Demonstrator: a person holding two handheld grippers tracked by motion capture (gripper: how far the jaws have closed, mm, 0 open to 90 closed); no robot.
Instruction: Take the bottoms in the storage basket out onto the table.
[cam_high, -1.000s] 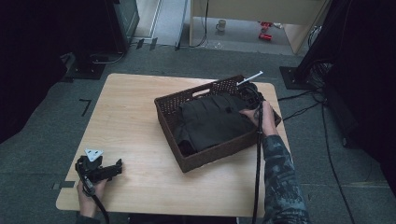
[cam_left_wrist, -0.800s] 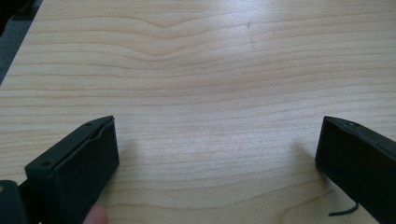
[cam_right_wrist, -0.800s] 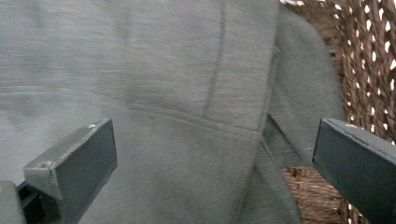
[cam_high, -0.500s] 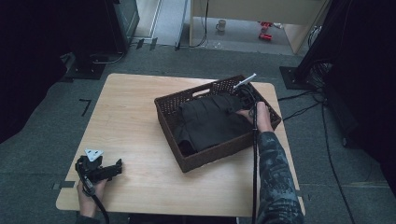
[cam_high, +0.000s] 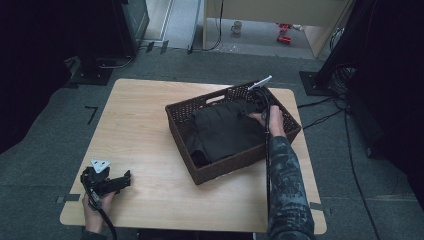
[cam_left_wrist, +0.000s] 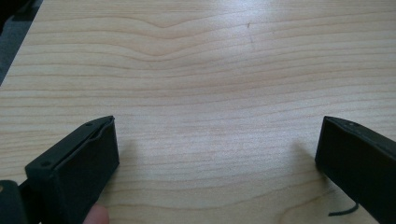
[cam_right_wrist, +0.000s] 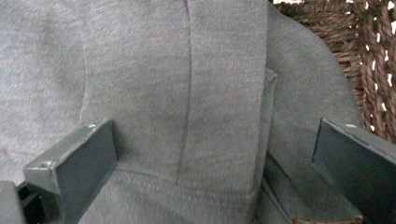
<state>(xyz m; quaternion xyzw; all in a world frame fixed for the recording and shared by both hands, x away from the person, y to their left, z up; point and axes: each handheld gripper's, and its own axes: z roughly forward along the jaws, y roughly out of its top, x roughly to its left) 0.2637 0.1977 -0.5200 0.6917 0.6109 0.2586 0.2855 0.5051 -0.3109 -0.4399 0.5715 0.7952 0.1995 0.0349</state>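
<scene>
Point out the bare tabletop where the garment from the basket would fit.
The pale wooden table is bare left of the dark woven wicker basket, from its far edge to the left gripper. Crowded: the basket, with the folded dark grey garment and right gripper.

In the high view the table (cam_high: 150, 125) fills the middle of the frame. The basket (cam_high: 180, 117) stands on its right half, turned at an angle. A garment (cam_high: 227, 131) lies folded inside it. The right gripper (cam_high: 257, 102) sits in the basket's upper right corner, over the garment. The left gripper (cam_high: 107, 181) rests on the table at lower left, well apart from the basket. In the right gripper view the basket wall (cam_right_wrist: 373, 60) stands at right of the garment (cam_right_wrist: 177, 93).
</scene>
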